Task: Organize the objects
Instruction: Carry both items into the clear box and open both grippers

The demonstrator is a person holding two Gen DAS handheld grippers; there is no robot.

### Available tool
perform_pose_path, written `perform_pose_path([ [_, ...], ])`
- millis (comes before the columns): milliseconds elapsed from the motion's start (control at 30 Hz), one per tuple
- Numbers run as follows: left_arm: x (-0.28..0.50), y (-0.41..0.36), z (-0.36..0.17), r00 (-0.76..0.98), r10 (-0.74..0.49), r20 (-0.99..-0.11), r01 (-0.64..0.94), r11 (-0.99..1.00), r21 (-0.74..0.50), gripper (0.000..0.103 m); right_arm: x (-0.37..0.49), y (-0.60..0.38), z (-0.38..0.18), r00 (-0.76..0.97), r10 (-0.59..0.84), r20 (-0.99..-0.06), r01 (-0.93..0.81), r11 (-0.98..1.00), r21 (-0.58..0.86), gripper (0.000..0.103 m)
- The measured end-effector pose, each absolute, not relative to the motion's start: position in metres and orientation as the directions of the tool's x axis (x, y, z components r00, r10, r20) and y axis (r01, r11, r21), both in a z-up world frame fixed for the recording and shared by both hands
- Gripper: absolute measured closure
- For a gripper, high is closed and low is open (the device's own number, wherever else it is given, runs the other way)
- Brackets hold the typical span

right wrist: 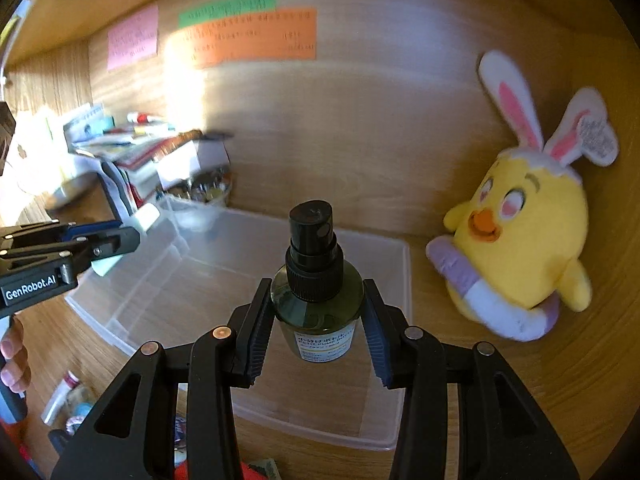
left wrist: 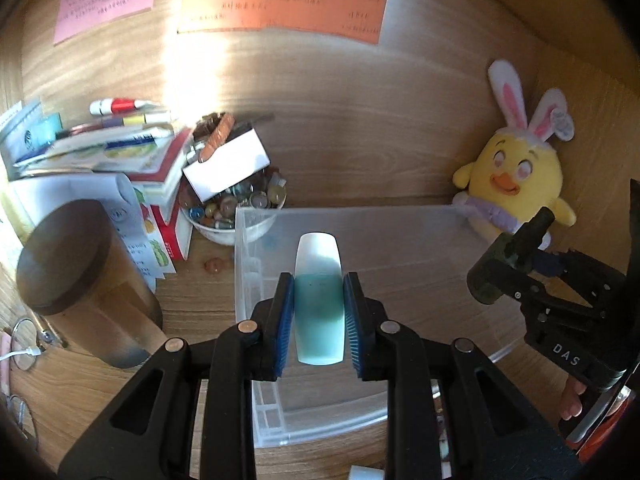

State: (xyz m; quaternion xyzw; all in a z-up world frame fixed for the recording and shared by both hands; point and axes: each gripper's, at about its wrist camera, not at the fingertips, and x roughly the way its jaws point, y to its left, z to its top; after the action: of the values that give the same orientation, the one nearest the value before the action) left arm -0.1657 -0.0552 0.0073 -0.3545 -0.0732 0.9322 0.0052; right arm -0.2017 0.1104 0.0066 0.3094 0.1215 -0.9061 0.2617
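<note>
My left gripper (left wrist: 319, 312) is shut on a pale teal bottle with a white cap (left wrist: 319, 300) and holds it over the clear plastic bin (left wrist: 400, 216). My right gripper (right wrist: 318, 320) is shut on a dark green spray bottle with a black pump top (right wrist: 316, 280) and holds it above the same bin (right wrist: 404, 280). In the left wrist view the right gripper (left wrist: 516, 268) with the spray bottle (left wrist: 504, 268) is at the right, over the bin's right side. In the right wrist view the left gripper (right wrist: 120, 240) is at the left, over the bin's left end.
A yellow chick plush with bunny ears (left wrist: 516, 176) leans against the wall right of the bin. Left of the bin are a bowl of marbles (left wrist: 236, 208), a stack of books and boxes (left wrist: 120, 160) and a brown cylinder (left wrist: 76, 276). Colored notes (left wrist: 280, 12) hang on the back wall.
</note>
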Motion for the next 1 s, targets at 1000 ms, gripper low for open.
perform_pose_path([
  [1000, -0.158, -0.039, 0.002, -0.727, 0.081, -0.682, -0.008, -0.994, -0.110, 0.059, -0.205, 0.101, -0.010, -0.654, -0.358, -0.666, 0.552, -0.828, -0.097, 0.043],
])
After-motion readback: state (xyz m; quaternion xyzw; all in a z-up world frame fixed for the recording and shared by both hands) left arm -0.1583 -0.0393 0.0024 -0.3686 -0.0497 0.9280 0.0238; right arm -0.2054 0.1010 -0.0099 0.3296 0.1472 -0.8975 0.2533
